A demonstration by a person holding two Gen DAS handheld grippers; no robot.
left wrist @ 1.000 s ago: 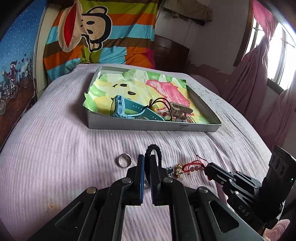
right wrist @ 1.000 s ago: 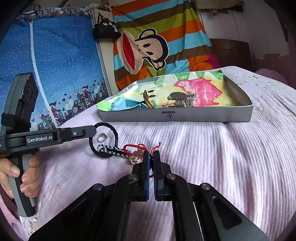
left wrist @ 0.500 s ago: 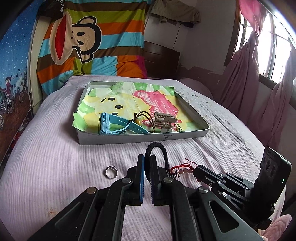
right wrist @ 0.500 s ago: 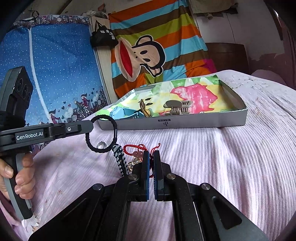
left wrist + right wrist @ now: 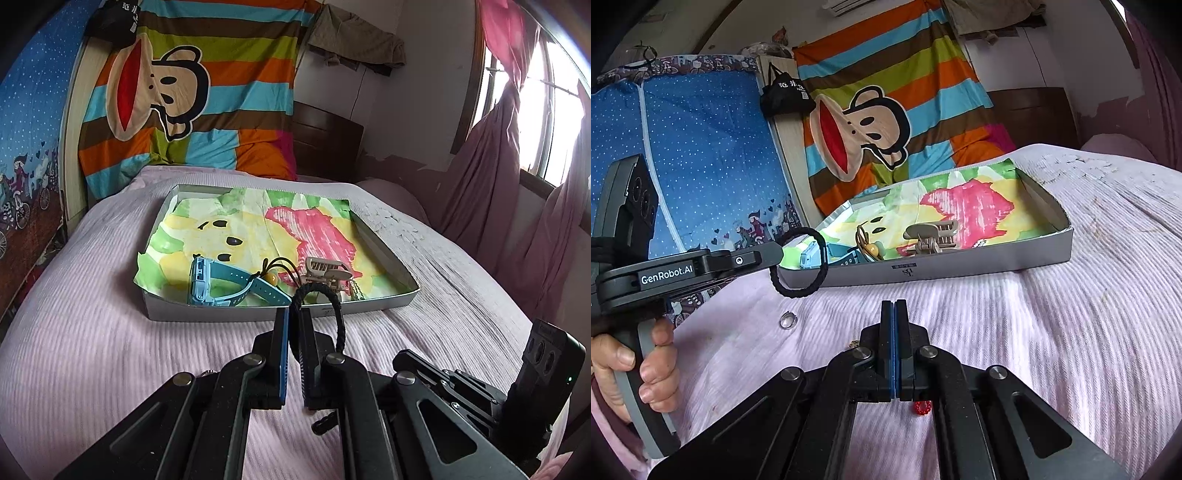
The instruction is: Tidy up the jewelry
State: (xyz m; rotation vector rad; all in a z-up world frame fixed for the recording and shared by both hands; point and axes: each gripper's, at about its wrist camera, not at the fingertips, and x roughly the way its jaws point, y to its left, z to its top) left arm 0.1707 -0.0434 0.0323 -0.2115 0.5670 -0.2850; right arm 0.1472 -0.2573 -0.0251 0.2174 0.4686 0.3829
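A black cord loop (image 5: 320, 314) is pinched by the left claw (image 5: 293, 321) at frame centre, held above the bed (image 5: 92, 350) just before the tray (image 5: 369, 306). The right claw (image 5: 894, 317) is pressed together at lower centre; red beads (image 5: 922, 407) show beneath it. A ring (image 5: 788, 319) lies on the bed at left. In the tray are seen a watch (image 5: 218, 282) and a clip (image 5: 327, 271).

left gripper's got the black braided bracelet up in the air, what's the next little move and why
Probably carry it forward over the tray's near wall, then open. The left gripper is shut on the black bracelet, held clear of the bed just short of the tray, where the blue watch and hair clip already lie.
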